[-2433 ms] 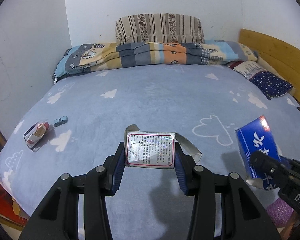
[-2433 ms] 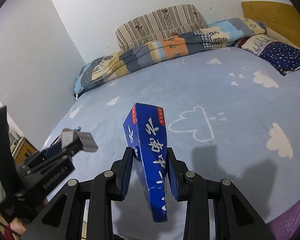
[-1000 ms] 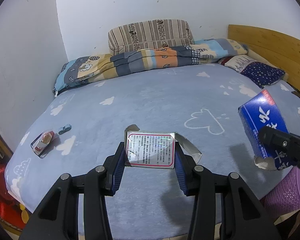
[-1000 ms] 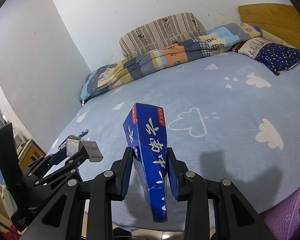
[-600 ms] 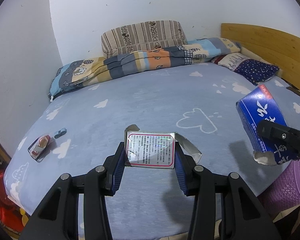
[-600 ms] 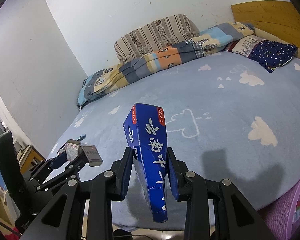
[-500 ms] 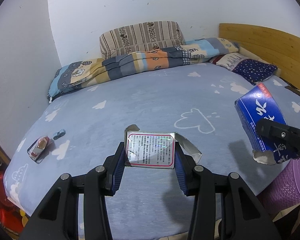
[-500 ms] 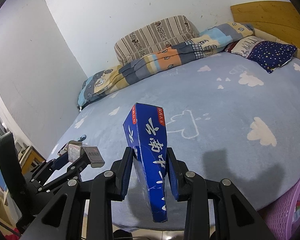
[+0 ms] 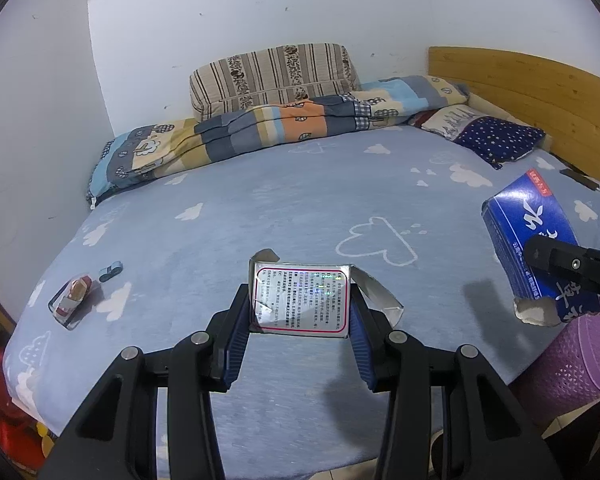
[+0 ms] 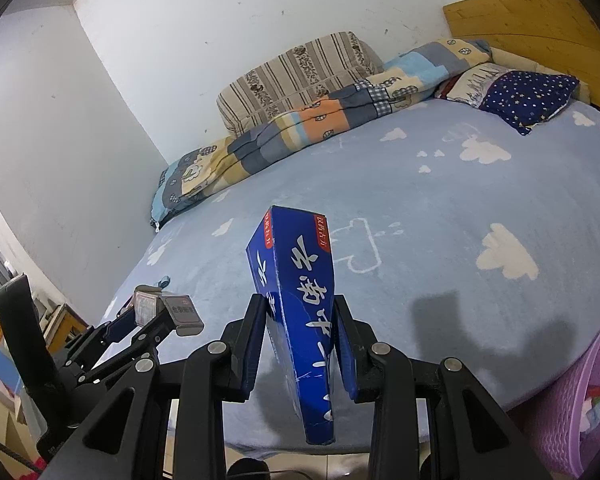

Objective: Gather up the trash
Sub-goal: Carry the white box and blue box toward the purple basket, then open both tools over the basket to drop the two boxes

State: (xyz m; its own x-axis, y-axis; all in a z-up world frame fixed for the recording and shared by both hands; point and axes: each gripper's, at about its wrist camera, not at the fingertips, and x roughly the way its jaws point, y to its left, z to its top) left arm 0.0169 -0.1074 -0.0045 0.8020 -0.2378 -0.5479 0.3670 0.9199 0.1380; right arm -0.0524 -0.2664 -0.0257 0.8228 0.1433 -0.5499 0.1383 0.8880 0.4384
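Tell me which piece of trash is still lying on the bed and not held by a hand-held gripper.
The clear red-and-white wrapper near the bed's left edge, beside a small blue toy car. The silver box and blue carton are both gripped.

A home bedroom: bed (image 9: 300,216), pillows (image 9: 274,76), folded quilt (image 9: 260,128).

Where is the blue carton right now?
The blue carton is clamped in the right gripper, held above the bed's near edge beside the purple basket.
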